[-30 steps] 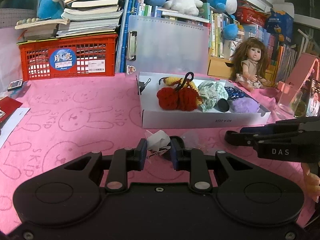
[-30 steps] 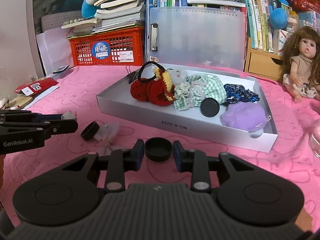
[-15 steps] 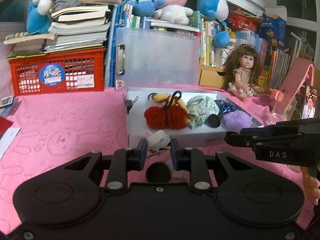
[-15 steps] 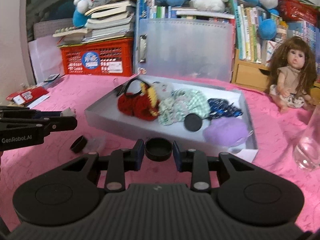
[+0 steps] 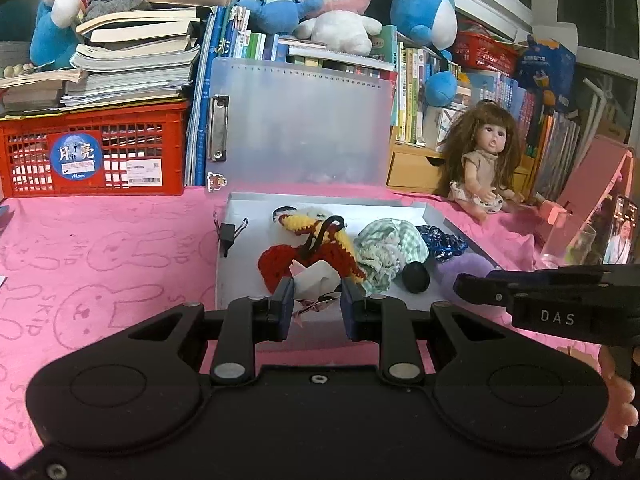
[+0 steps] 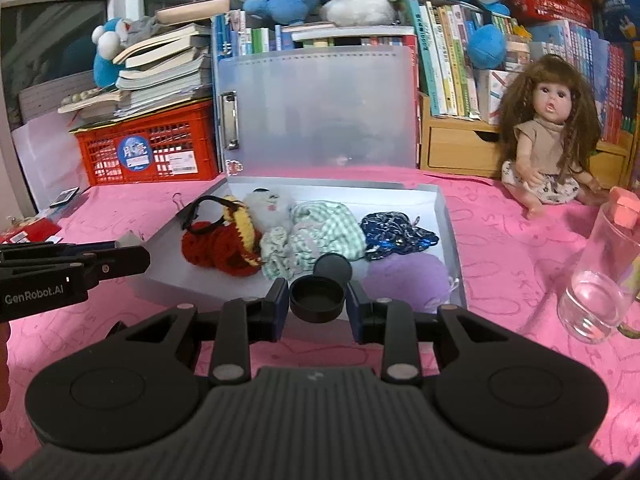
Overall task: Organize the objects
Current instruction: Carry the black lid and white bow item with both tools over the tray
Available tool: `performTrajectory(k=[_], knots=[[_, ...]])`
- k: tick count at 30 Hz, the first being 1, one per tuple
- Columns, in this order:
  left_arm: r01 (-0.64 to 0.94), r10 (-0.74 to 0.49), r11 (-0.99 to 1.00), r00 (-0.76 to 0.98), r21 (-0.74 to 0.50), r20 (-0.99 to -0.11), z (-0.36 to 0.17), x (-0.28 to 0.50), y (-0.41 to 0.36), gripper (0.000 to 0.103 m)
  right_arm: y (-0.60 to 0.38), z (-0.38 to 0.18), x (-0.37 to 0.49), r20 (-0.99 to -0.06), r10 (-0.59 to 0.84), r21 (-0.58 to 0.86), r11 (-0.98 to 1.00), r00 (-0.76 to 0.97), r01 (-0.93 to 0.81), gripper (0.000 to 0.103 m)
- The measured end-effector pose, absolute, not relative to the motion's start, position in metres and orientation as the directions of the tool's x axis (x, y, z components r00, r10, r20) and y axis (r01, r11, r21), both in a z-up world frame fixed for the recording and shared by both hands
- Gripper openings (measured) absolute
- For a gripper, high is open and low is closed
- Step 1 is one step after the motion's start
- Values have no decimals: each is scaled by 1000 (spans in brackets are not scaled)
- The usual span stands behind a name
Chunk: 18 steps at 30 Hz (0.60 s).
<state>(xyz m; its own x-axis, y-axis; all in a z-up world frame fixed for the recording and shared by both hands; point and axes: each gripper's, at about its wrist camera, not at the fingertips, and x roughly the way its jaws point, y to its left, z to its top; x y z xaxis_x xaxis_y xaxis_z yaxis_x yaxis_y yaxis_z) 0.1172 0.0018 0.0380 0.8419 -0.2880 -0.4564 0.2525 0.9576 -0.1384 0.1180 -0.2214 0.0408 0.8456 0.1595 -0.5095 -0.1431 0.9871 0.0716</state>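
- Pink cloth [image 5: 120, 248] printed with rabbit outlines and the word "SKIP" covers the table; a wide bare stretch of it lies to the left of the white tray [image 6: 450, 232], and a narrower strip runs between the tray's right wall and the glass cup [image 6: 600, 292].
- Behind the tray stands an upright translucent clipboard [image 5: 304, 124], with a red crate [image 5: 96, 152], stacked books and a doll [image 6: 548, 140] closing off the back edge.
- The left gripper [image 5: 316, 304] has its jaws closed onto a crumpled white wrapper [image 5: 310, 280], held above the tray's near wall in front of the red knitted piece [image 5: 276, 268].
- The right gripper [image 6: 318, 300] has its jaws pressed against a black cap [image 6: 317, 300], at the tray's front edge just before a second black cap [image 6: 332, 266] lying inside.
- Compared with a second ago, both grippers have risen from the cloth and advanced to the tray, carrying the same items.
- Readable writing: "DAS" on the right gripper's side in the left view, "GenRobot.AI" on the left gripper in the right view, and "月亮" on the crate's round blue sticker [image 5: 76, 155].
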Motion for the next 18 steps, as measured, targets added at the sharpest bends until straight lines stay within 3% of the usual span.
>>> performTrajectory(k=[18], knots=[[218,-256,967,815,-134,-520,14,158,-14,24,-233,28,148,-563,151,127,987,813,-95,36]])
